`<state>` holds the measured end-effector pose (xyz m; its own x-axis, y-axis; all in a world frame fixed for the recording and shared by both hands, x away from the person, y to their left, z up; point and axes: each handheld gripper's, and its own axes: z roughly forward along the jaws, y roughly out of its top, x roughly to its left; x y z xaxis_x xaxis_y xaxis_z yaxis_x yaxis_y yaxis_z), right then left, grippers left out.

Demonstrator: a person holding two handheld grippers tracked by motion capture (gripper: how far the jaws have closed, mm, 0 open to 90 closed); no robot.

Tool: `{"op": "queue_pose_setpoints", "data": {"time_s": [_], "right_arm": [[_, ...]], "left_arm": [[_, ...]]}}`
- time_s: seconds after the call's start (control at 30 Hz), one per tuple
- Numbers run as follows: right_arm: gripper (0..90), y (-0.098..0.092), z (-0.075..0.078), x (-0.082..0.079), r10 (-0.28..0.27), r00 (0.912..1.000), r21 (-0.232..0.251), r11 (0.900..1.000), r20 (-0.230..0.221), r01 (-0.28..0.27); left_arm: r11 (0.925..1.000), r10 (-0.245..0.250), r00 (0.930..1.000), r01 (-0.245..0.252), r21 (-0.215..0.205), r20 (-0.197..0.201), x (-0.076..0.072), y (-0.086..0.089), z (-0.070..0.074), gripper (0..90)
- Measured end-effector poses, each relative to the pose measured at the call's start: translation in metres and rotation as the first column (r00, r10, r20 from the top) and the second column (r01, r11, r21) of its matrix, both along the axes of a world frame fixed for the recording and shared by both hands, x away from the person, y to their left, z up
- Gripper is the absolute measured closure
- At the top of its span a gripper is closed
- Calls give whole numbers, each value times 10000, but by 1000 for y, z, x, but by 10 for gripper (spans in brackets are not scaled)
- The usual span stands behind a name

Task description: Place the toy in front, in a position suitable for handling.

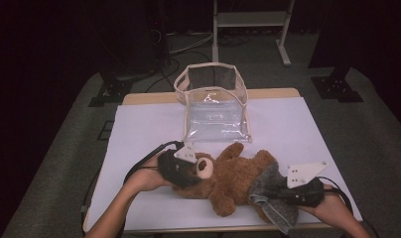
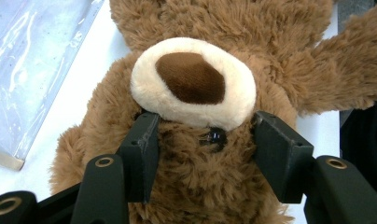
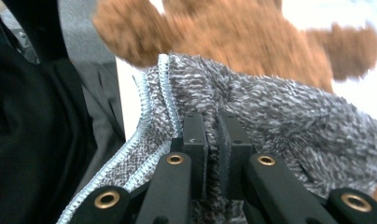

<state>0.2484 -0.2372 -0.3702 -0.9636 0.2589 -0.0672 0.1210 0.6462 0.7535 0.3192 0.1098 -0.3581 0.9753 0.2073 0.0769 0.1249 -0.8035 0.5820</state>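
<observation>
On the white surface (image 1: 139, 134) a clear bag (image 1: 214, 101) stands open-topped, nothing visible inside, and just before it lies a brown teddy bear (image 1: 228, 178). The left tool (image 1: 186, 171) straddles the bear's head, jaws spread against its fur. The right tool (image 3: 213, 135), pressed nearly together, pinches the grey knitted cloth (image 3: 280, 116) over the bear's legs.

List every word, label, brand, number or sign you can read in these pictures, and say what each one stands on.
No readable text in any view.
Clear plastic bag with beige trim: no print or label legible; only glare on the plastic.
Brown plush teddy bear: no tag visible.
Grey knitted cloth: no label visible.
Grey three-cornered plates on the left gripper and right gripper: only small dark dots, no lettering.
</observation>
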Motion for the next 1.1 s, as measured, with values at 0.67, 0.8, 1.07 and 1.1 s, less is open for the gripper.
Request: {"op": "queue_pose_setpoints", "data": {"time_s": [0.67,0.8,1.07,1.1], "right_arm": [[825,-35,-10,-5,-737,9954,414,9962,-615,763],[824,-10,5,10,-268,9996,470,9985,-102,272],[824,19,-5,16,303,9995,179,9994,-80,-302],[825,17,-7,14,228,9996,172,9996,-140,-226]], "left_arm": [[10000,-14,10000,13,-64,-93,-3,1,-1,416],[10000,-86,9999,86,31,-80,-7,1,-1,408],[9996,-213,9997,210,-196,-131,-13,7,-3,414],[9995,-193,9997,190,-238,-122,-14,7,-3,415]]}}
